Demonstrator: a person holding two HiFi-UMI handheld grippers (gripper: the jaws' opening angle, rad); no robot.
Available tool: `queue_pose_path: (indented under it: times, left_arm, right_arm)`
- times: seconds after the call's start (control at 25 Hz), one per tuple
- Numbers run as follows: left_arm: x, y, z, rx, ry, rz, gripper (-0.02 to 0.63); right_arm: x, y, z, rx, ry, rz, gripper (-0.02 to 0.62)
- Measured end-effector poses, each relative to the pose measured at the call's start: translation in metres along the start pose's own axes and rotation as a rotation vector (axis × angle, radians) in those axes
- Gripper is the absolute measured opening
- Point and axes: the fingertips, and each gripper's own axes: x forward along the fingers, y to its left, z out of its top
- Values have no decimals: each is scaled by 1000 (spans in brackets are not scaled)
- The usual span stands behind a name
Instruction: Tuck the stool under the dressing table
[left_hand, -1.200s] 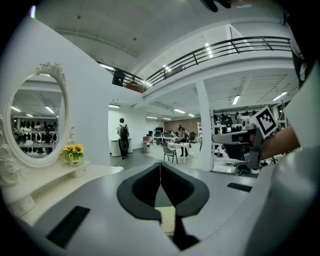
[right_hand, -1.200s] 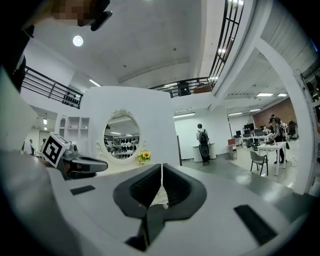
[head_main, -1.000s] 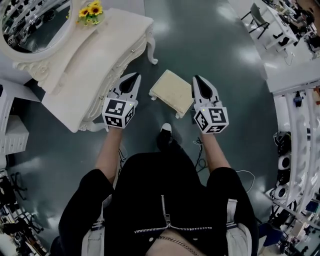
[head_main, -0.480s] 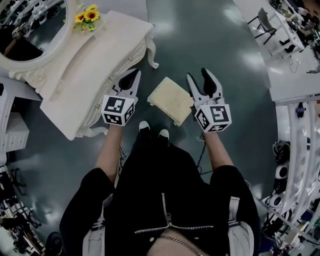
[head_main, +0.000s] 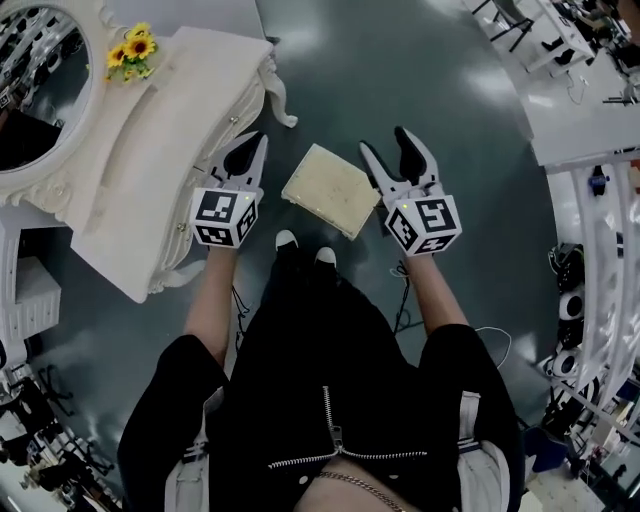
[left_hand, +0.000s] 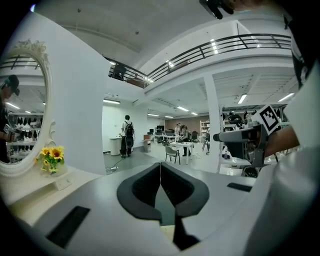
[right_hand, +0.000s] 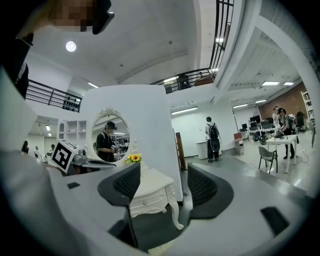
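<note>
The stool (head_main: 330, 190) stands on the floor (head_main: 440, 90) between the tongs, with the tabletop (head_main: 150, 170) and its sunflowers (head_main: 132, 48) to the left. The left tongs (head_main: 250, 148) are clenched and empty. The right tongs (head_main: 388, 145) have just been opening, with nothing between them.

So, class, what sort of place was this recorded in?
Probably a large open lab or workshop hall, not a home. A white dressing table and stool stand on a bare floor, with cluttered workbenches alongside and a railed upper gallery overhead.

We see a glossy dark floor (head_main: 470, 150), white benches (head_main: 585, 125) at right, a railed balcony (left_hand: 220, 47), and strip lights (left_hand: 243, 98) overhead.
</note>
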Motion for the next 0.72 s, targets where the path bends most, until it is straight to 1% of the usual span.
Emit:
queue_pose_path:
  times: [0.16,0.32,0.44,0.72]
  left_arm:
    - [26,-17,-16,3,39,-42,21]
    - [48,-36,-37,-6,73,-88,21]
    - [62,-42,-54,-9,92,-113,21]
    - [87,-59,-97,-23,140,-154,21]
  right_arm:
    - [-12,-27,-22,60,40,-37,290]
    - [-24,-54,-60,155,89,-77,290]
    - [-28,-71,-95,231,131,-108,293]
    - [-37,-97,-194,403,236,-165,308]
